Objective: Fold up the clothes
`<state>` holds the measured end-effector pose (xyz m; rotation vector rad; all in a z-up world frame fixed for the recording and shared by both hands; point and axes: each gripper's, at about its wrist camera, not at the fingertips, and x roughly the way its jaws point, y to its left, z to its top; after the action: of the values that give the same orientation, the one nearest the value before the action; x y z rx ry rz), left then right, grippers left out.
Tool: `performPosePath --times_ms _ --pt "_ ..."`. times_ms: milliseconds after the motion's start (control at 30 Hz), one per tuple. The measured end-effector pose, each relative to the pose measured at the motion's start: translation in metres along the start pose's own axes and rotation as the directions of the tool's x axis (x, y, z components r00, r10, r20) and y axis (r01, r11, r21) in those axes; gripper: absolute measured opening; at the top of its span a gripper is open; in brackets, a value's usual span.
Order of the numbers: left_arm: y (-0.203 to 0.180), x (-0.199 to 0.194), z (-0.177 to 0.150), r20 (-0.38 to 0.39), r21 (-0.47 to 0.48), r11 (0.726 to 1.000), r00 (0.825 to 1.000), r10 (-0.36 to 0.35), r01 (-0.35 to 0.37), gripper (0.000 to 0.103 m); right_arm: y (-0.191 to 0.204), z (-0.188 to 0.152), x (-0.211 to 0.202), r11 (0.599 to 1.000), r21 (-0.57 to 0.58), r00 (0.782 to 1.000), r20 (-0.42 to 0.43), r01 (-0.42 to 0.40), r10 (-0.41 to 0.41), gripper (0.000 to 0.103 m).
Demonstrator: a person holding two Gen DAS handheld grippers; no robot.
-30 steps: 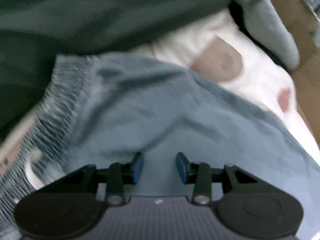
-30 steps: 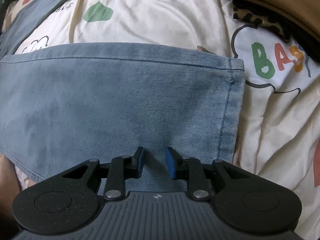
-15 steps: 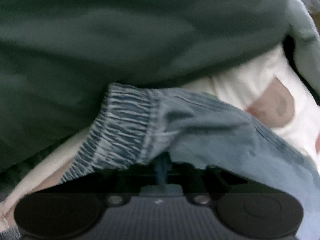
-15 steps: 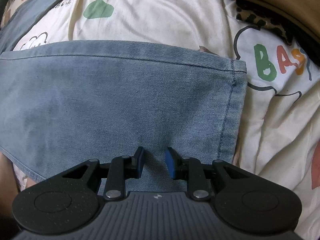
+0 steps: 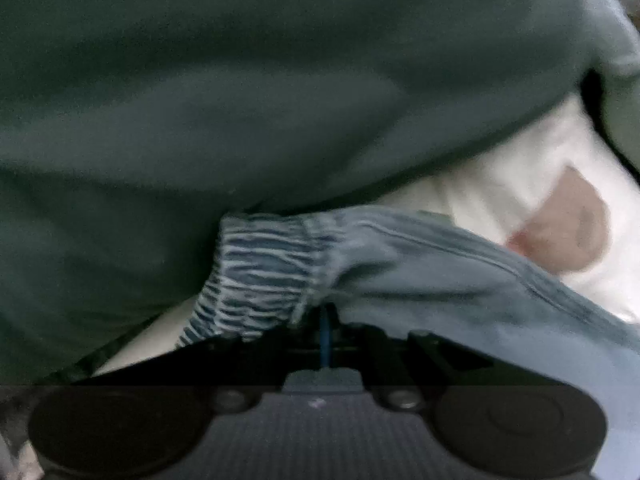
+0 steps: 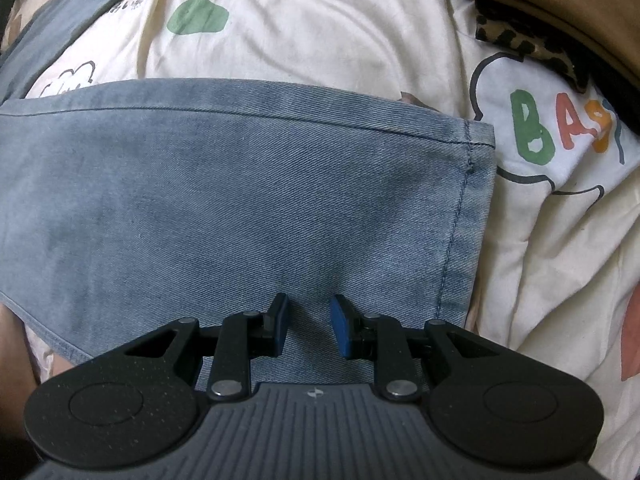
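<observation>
Left gripper [image 5: 327,330] clamped on the denim trousers [image 5: 420,276] just beside the ruched elastic waistband [image 5: 260,280], jaws easing apart with cloth between them; blue pads nearly meeting, fabric bunched and draped over the fingers; dark green garment [image 5: 240,100] fills the view above, soft and blurred. Right gripper [image 6: 307,330] hovers with jaws parted, nothing pinched, over the flat trouser leg [image 6: 240,208]; twill weave, stitched hem [image 6: 460,216] at right; leg lies on a cream printed quilt [image 6: 320,32]; brown cloth [image 6: 540,0] over leopard-print fabric [image 6: 520,40] in the far corner.
</observation>
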<state>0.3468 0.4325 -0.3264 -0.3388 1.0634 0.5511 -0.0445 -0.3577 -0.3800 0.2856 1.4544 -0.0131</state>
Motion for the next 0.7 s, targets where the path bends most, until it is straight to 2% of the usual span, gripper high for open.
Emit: performPosePath --times_ms 100,267,367,533,633,667,700 --pt "-0.024 -0.027 -0.020 0.035 0.131 0.991 0.999 -0.039 0.034 0.025 0.000 0.002 0.000 1.000 -0.001 1.000 -0.003 -0.003 0.003 0.029" --pt "-0.054 -0.041 -0.049 -0.006 0.181 0.976 0.992 -0.123 0.122 0.025 -0.002 0.003 -0.001 0.999 -0.023 1.000 -0.009 -0.026 0.026 0.029" --pt "-0.071 -0.035 -0.061 -0.035 0.211 0.967 0.989 -0.142 0.146 0.026 -0.006 -0.002 -0.003 0.999 -0.031 1.000 -0.009 -0.030 0.029 0.029" --pt "-0.087 -0.017 -0.066 -0.042 0.238 0.962 0.991 -0.127 0.134 0.027 -0.004 0.001 -0.002 0.999 -0.028 0.999 0.004 -0.036 0.036 0.029" --pt "-0.094 -0.007 -0.058 -0.024 0.239 0.963 0.993 -0.117 0.120 0.028 -0.012 -0.017 -0.005 0.999 -0.027 0.999 0.012 -0.038 0.039 0.029" --pt "-0.096 -0.004 -0.054 -0.018 0.231 0.966 0.993 -0.115 0.116 0.030 -0.014 -0.019 -0.006 0.999 -0.027 0.999 0.014 -0.041 0.041 0.029" --pt "-0.097 0.000 -0.049 -0.011 0.228 0.967 0.994 -0.112 0.111 0.036 -0.014 -0.020 -0.006 0.999 -0.026 0.999 0.017 -0.043 0.044 0.029"
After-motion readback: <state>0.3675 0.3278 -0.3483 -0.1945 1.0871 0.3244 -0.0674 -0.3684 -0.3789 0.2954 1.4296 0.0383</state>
